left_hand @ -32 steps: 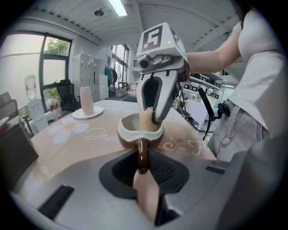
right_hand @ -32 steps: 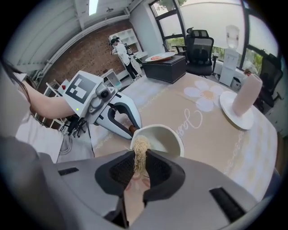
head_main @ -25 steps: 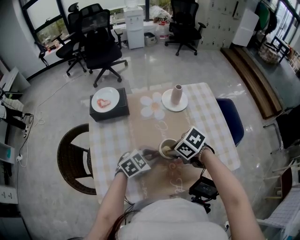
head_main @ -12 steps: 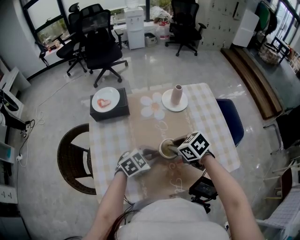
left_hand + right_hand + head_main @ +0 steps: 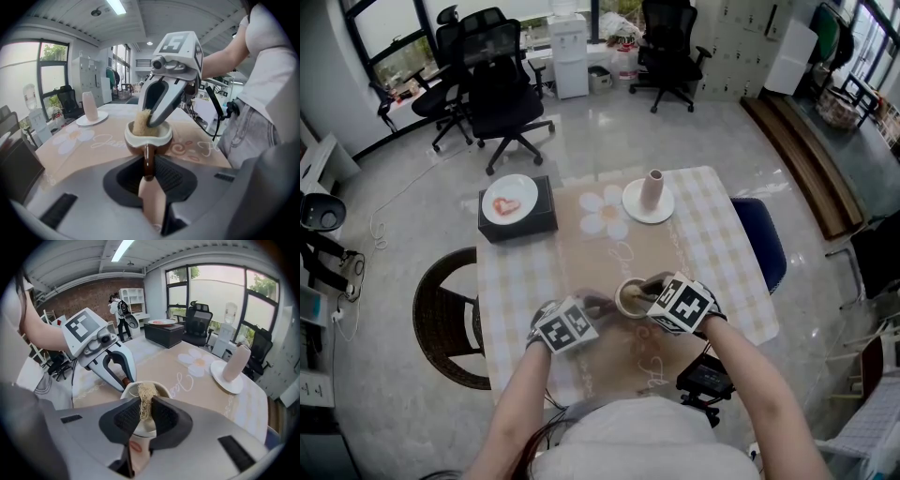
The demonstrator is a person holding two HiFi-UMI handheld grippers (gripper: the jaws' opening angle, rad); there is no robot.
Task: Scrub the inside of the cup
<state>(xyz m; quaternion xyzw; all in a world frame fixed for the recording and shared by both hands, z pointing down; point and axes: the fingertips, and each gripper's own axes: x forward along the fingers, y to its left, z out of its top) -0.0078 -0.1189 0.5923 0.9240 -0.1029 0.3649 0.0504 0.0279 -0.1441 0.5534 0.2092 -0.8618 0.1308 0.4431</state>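
One cup [image 5: 630,298], left claw [image 5: 148,174] clamping handle [image 5: 148,157], scrubber [image 5: 140,124] inside

A square table [image 5: 727,248] in a yellow-checked cloth carries a beige flower-printed mat [image 5: 614,258] down its middle, a black box [image 5: 520,225] at its far left corner, a white saucer [image 5: 636,212] just beside the printed flower, and the cup [image 5: 628,298] at the mat's near end.

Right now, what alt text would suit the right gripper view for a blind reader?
The right tool pinches a straw-coloured fibrous scrubber inside a white-lined ceramic cup on a beige table runner; the left tool grips the cup's brown handle.
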